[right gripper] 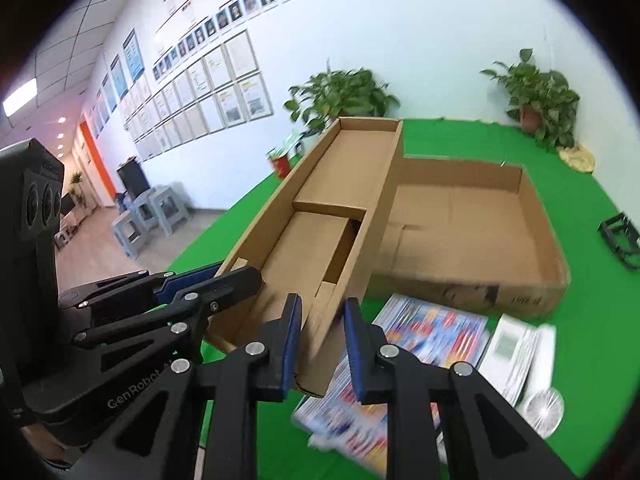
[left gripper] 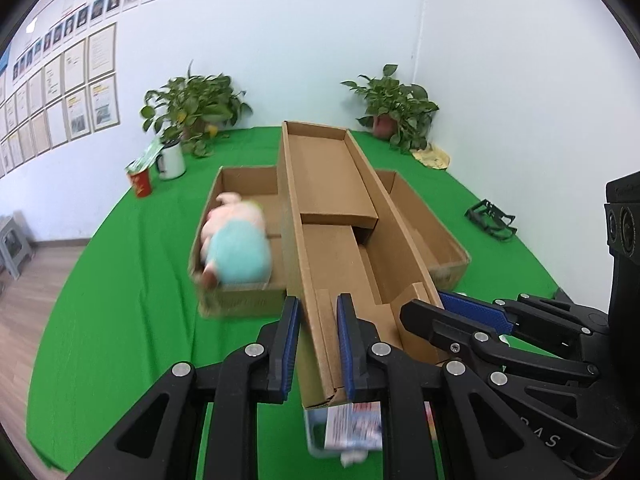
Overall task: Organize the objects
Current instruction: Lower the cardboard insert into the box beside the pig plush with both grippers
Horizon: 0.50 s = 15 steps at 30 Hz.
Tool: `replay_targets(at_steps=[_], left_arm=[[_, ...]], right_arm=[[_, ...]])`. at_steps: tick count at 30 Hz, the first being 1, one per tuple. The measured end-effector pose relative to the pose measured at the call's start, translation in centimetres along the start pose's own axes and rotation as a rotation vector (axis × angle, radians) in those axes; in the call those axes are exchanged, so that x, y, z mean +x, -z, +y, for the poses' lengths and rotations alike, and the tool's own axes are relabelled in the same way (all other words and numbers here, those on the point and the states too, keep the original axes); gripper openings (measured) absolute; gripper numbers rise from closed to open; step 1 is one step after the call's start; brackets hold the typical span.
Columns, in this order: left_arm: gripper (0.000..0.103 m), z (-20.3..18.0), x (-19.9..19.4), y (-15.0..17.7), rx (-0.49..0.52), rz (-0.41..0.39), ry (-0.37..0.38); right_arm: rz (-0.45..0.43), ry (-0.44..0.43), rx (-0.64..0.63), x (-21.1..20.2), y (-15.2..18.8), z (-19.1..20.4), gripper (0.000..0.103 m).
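A long narrow cardboard box (left gripper: 332,176) (right gripper: 320,236) hangs tilted over a wide flat cardboard box (left gripper: 440,240) (right gripper: 472,220) on the green table. My left gripper (left gripper: 318,344) is shut on the near left corner wall of the long box. It also shows at the left of the right wrist view (right gripper: 236,274). My right gripper (right gripper: 322,348) is shut on the near right wall, and shows at the right of the left wrist view (left gripper: 424,304). A pink and teal plush toy (left gripper: 236,248) lies in the wide box's left part.
Colourful magazines (right gripper: 432,328), white booklets (right gripper: 516,352) and a shiny disc (right gripper: 544,408) lie on the table below the long box. Two potted plants (left gripper: 196,108) (left gripper: 396,108), a white mug (left gripper: 172,158), a red cup (left gripper: 140,184) and a black wire frame (left gripper: 490,220) stand around.
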<state>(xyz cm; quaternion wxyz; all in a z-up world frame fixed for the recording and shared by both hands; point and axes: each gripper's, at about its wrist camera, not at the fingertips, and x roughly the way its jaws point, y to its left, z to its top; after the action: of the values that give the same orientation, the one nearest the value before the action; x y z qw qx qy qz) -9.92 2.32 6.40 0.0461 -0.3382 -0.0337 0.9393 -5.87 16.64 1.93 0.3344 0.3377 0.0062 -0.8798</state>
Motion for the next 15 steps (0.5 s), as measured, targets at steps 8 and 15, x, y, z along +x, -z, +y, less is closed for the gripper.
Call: replay_targets(at_steps=[8, 15], left_arm=[[0.015, 0.8, 7.6, -6.1, -0.006, 0.032, 0.041], [0.015, 3.3, 14.6, -8.9, -0.037, 0.099, 0.024]], right_arm=[[-0.008, 0.049, 0.002, 3.6, -4.3, -3.9, 0.02], [0.052, 0.012, 0.008, 8.6, -6.8, -6.6, 0.02]])
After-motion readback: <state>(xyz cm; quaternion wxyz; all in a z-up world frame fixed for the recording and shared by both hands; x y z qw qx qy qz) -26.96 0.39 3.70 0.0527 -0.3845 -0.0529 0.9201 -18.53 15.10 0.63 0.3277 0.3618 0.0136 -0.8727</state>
